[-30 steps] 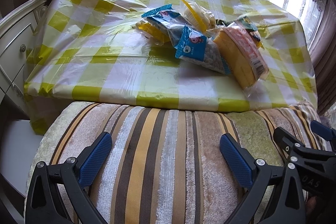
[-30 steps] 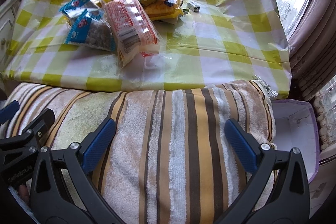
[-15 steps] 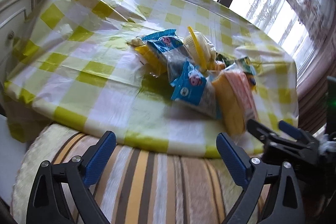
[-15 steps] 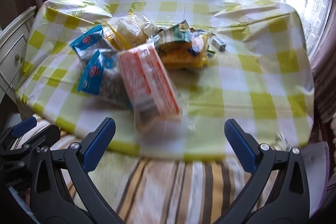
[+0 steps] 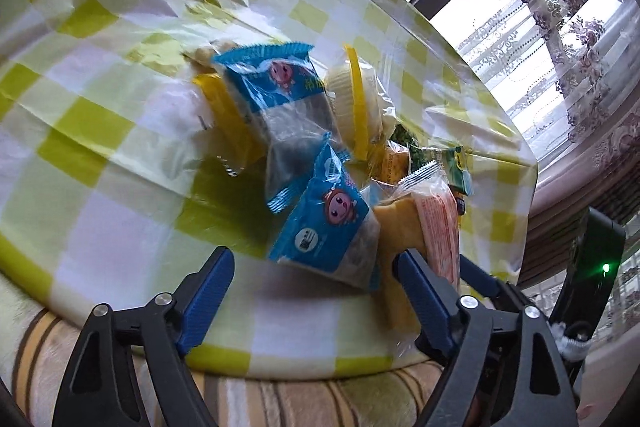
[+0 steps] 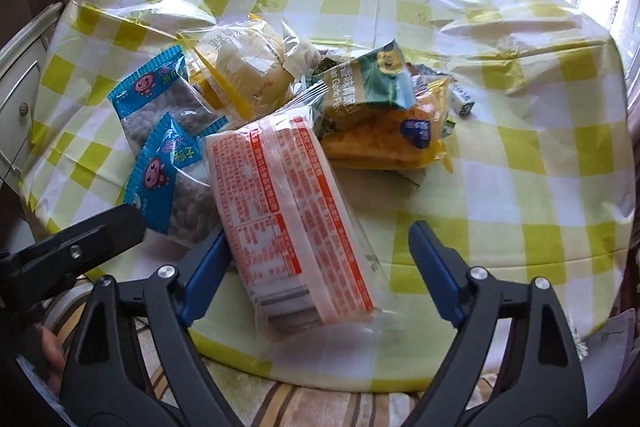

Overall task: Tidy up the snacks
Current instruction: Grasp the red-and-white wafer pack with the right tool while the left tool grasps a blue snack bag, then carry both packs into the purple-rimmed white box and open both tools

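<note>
- Plastic wrappers overlap so thickly in your snack pile [image 6: 288, 115] that the lowest packs are hidden; only corners of a yellow pack [image 5: 224, 115] show under the blue ones.
- Your left view is smeared by motion, so print on the near blue packet [image 5: 324, 227] cannot be read.
- Behind your left gripper [image 5: 312, 291] the orange-printed pack [image 6: 292, 211] is cut off by the right-hand finger [image 5: 424, 299]; you cannot tell whether it touches.
- Your left fingers are closing with the blue packet's lower edge just beyond them, nothing pressed.
- Your right gripper [image 6: 320, 275] is also closing; the orange-printed pack lies between its fingers [image 6: 436, 267], the left pad hard against or just behind the pack's side, the right pad clear of it.
- Part of a hand [image 6: 52, 351] shows at the right view's lower-left edge, mostly hidden.
- All snacks sit mid-desk on a glossy, creased yellow-and-white check cloth [image 6: 520, 131].
- A striped plush cushion [image 5: 280, 403] lies against the desk's near edge.
- Bright windows with lace curtains [image 5: 560, 27] stand behind; a white drawer unit [image 6: 20, 99] is at the left.
</note>
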The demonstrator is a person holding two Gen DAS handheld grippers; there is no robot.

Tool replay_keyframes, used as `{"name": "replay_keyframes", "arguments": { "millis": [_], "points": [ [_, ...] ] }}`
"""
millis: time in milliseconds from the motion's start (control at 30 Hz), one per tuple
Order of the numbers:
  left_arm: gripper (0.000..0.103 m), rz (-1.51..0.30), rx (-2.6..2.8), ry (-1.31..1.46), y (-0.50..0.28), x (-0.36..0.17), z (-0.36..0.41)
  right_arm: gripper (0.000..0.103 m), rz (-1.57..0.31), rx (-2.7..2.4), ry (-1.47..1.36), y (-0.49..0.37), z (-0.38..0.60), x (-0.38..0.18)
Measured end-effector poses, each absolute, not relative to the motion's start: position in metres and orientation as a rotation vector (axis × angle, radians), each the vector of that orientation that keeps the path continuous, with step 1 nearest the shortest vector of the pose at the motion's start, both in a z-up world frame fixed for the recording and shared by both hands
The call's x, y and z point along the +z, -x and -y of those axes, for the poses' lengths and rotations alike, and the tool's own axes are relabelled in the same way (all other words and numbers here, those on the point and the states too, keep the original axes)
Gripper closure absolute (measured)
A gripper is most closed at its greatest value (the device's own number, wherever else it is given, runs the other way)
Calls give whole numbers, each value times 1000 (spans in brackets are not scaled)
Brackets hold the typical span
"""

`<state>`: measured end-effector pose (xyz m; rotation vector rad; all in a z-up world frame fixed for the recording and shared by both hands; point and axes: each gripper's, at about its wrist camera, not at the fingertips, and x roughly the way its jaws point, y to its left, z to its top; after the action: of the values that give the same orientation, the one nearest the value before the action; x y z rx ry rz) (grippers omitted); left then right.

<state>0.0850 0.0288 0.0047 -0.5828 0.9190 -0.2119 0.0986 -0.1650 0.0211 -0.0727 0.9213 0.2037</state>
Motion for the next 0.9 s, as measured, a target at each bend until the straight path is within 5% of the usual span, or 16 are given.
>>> {"name": "replay_keyframes", "arguments": {
  "millis": [167,267,500,900],
  "points": [
    [28,-940,-230,599,-103,-6,-21,41,-923,263,38,-101,165,17],
    [35,-937,-240,607,-109,-7,-18,46,-912,274,14,-98,167,17],
    [77,-916,-299,612,-105,-7,-12,49,-902,284,-74,-91,181,18],
    [87,-847,-333,603,-82,4,-14,50,-843,222,-168,-62,211,33]
  ]
}}
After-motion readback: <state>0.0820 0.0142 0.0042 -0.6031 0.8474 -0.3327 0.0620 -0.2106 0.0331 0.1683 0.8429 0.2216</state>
